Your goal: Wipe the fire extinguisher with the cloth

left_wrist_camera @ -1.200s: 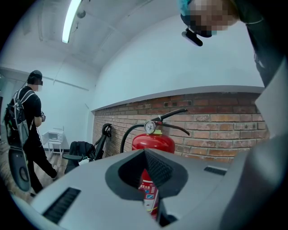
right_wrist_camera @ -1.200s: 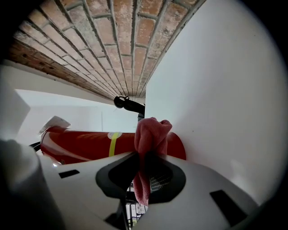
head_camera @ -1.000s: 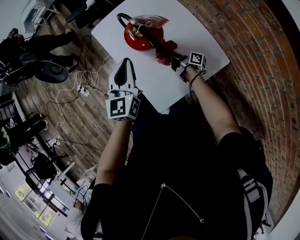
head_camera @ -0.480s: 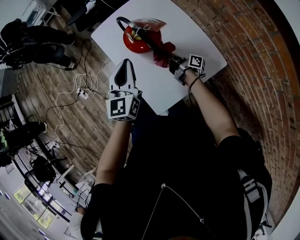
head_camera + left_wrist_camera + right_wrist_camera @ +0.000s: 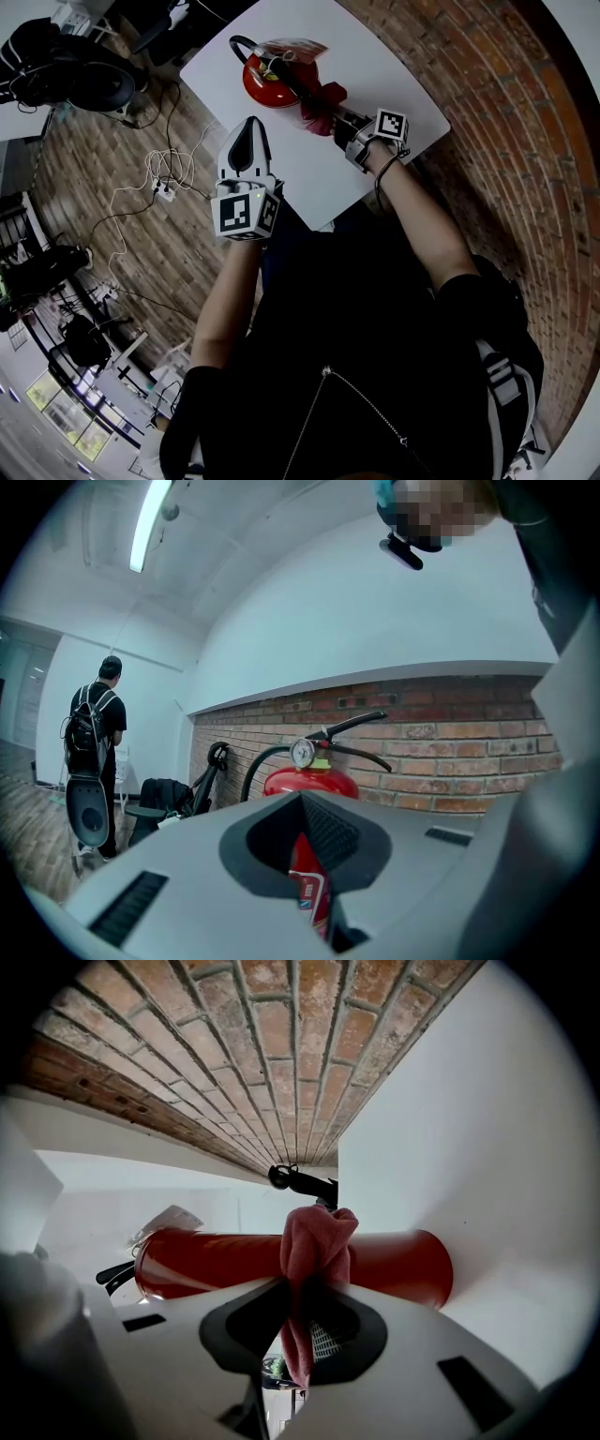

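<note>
A red fire extinguisher (image 5: 272,80) stands upright on a white bench (image 5: 384,61) near its far edge, with a brick wall (image 5: 525,141) along one side of the bench and a wooden floor (image 5: 141,244) on the other. The right gripper (image 5: 340,119) reaches in from the near side, its fingers (image 5: 412,1344) clamped together on a pink-red cloth (image 5: 317,1246). The bunched cloth sticks out past the fingertips and lies against the side of the extinguisher's red body, roughly midway along it as the right gripper view shows it, with a black fitting (image 5: 302,1181) just beyond the cloth. The left gripper (image 5: 249,131) hangs near the bench's edge on the floor side, apart from the extinguisher and pointing towards it. Its fingers (image 5: 187,855) are together with nothing held between them; through the notch between them the extinguisher's label shows, and above them its round gauge (image 5: 301,753), black handle and curved hose. A tangle of white cables (image 5: 169,164) lies on the floor beside the bench, and in the left gripper view a person with a backpack (image 5: 97,726) stands far off in the room
</note>
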The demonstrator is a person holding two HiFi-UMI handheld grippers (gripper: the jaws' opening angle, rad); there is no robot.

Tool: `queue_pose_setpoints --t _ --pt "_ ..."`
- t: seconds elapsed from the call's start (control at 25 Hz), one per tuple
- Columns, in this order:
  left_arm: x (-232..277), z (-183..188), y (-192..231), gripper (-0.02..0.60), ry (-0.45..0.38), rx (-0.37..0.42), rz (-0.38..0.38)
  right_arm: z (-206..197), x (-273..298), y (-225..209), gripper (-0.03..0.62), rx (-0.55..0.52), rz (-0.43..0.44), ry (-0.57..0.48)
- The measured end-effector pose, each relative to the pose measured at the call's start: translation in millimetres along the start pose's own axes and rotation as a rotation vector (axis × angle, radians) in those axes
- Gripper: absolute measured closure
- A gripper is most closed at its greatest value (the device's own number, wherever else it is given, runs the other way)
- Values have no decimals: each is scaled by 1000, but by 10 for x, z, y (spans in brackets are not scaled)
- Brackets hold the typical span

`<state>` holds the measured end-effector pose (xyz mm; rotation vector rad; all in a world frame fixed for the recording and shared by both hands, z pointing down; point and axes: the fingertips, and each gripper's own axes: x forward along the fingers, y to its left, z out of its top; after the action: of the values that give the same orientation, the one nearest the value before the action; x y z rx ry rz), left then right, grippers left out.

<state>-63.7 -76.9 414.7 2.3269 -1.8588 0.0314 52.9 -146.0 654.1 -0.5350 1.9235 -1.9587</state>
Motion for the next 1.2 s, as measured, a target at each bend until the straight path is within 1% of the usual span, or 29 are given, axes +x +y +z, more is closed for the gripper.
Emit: queue_pose_setpoints --t 0.16,0.36,0.76,0.96,1.2 --pt "-12 -13 -15 574 3 1 -2 10 -14 147 525 -8 39 -10" --pt "-28 -43 -32 574 6 1 -4 -5 -31 323 525 -28 69 -5" --pt "-56 -38 -27 574 2 -5 -7 -60 -32 807 525 -38 147 4" --pt "-54 -81 -52 574 6 -2 -14 -54 -32 925 525 -46 155 8" --pt "-60 -40 -64 574 5 -4 -14 -40 -69 1185 525 -71 178 10"
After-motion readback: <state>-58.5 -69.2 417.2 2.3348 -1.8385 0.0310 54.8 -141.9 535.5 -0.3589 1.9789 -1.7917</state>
